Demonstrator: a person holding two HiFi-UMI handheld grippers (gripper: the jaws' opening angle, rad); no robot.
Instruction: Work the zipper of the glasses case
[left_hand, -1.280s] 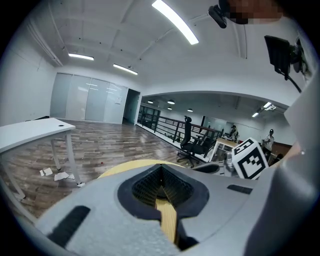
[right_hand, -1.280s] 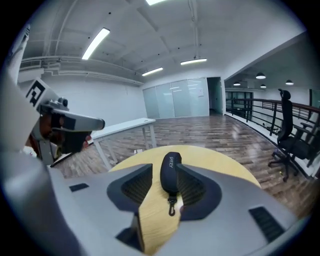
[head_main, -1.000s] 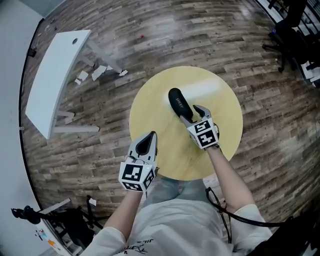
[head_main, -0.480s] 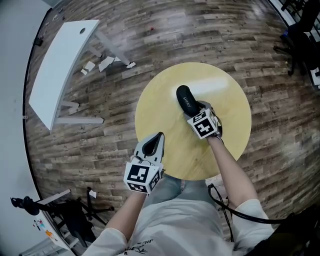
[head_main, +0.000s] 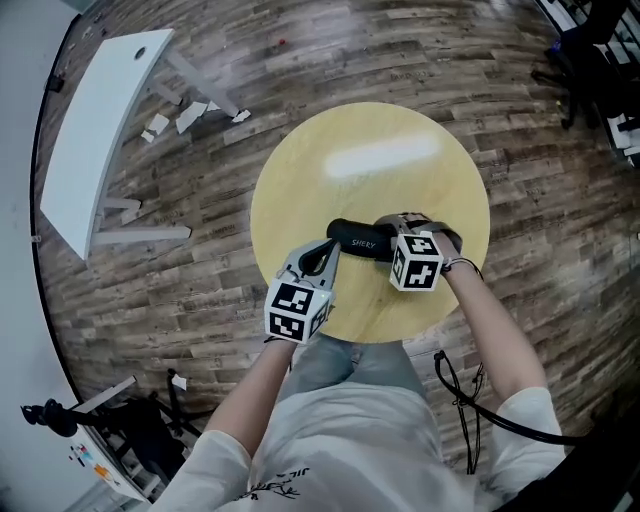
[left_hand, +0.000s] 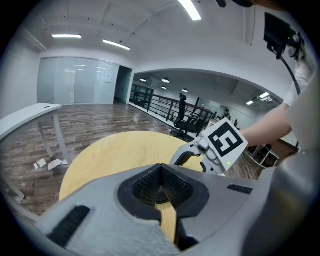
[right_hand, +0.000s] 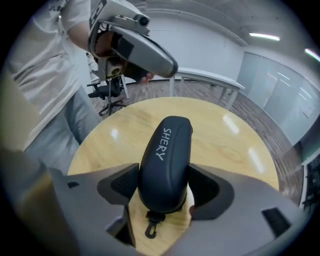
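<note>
Bright overhead light, table glare, fisheye edges

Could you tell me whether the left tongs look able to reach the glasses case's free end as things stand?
Probably yes: the left tongs hover beside the free end of the glasses case, nothing between them; the right tongs flank its other end.

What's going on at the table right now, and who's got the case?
A person works two handheld grippers over a round wooden table. The right gripper has its fingers closed on one end of the black glasses case, which lies on the table and looks closed. The zipper pull hangs at that gripped end, untouched. The left gripper, fingers together and empty, hovers near the case's other end.
</note>
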